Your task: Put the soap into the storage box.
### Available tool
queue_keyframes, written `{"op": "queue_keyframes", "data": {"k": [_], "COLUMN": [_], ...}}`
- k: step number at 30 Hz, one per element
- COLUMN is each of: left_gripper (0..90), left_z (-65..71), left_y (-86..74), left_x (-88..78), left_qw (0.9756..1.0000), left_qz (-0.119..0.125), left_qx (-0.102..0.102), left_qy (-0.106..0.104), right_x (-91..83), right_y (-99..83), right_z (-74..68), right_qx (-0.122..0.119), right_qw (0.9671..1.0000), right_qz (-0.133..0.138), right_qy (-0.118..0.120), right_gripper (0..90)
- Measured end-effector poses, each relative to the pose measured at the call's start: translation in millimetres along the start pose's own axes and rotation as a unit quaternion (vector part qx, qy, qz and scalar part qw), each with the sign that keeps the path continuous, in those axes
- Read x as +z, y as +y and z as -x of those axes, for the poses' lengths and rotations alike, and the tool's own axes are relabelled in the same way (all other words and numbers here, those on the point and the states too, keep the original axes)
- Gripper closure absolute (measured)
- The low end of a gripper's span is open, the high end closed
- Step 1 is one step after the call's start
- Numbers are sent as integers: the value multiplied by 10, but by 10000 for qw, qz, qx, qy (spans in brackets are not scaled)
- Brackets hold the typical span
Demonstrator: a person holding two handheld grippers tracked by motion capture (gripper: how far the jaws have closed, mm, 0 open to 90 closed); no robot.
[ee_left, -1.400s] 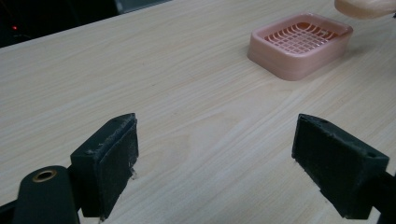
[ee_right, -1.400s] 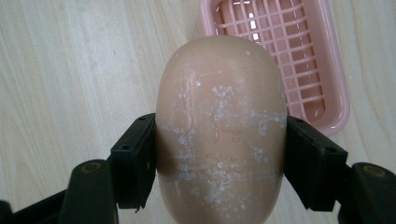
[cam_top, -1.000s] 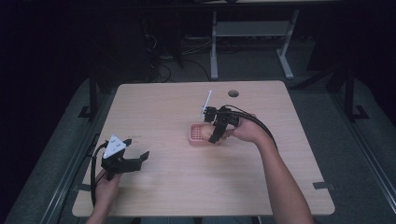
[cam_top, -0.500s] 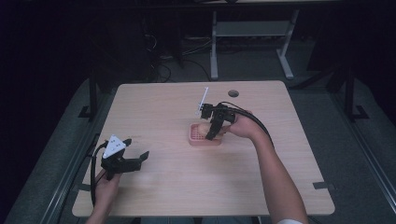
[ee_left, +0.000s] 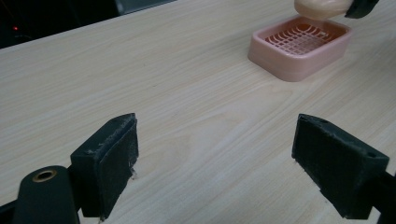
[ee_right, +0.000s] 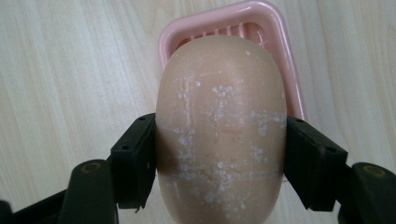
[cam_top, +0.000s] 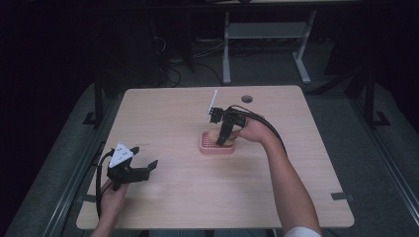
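A peach bar of soap [ee_right: 219, 130], flecked with white, is clamped across its width by my right gripper [ee_right: 219, 158], which is shut on it. The soap [ee_left: 322, 5] hangs just above a pink soap dish [ee_right: 280, 32] with a grid insert. In the high view the right gripper [cam_top: 225, 140] points down over the dish [cam_top: 216, 149] near the table's middle. My left gripper [cam_top: 143, 157] rests low at the front left, open, its jaws wide apart with nothing between them [ee_left: 215, 163]. From there the dish [ee_left: 289, 70] lies ahead to the right.
A thin white upright object [cam_top: 213, 101] stands just behind the dish. A round dark cable hole [cam_top: 247, 99] sits near the table's [cam_top: 296, 197] far edge. Bare wood lies between the left gripper and the dish. Dark floor and a metal frame lie beyond.
My right gripper, with the soap in it, has shifted slightly left and lower over the pink dish. The left gripper has stayed in place.
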State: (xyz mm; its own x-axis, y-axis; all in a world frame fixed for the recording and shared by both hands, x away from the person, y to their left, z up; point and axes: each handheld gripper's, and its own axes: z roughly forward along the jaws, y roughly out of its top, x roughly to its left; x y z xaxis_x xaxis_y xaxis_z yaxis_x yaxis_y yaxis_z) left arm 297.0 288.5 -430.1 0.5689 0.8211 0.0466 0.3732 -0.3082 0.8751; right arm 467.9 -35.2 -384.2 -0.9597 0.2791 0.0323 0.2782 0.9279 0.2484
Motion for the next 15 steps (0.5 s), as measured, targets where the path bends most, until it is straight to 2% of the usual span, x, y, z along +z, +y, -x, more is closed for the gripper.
{"op": "queue_keyframes", "data": {"k": [8, 15], "left_gripper": [143, 143], "left_z": [1, 0], "left_y": [1, 1], "left_x": [0, 0], "left_qw": [10000, 10000], "left_qz": [0, 11], "left_qx": [6, -9], "left_qy": [-5, -2], "right_x": [77, 208], "right_y": [132, 149], "right_z": [30, 84], "right_qx": [-48, 15], "right_qw": [9999, 9998], "right_qz": [-87, -169], "right_qy": [46, 131], "right_gripper": [315, 315]}}
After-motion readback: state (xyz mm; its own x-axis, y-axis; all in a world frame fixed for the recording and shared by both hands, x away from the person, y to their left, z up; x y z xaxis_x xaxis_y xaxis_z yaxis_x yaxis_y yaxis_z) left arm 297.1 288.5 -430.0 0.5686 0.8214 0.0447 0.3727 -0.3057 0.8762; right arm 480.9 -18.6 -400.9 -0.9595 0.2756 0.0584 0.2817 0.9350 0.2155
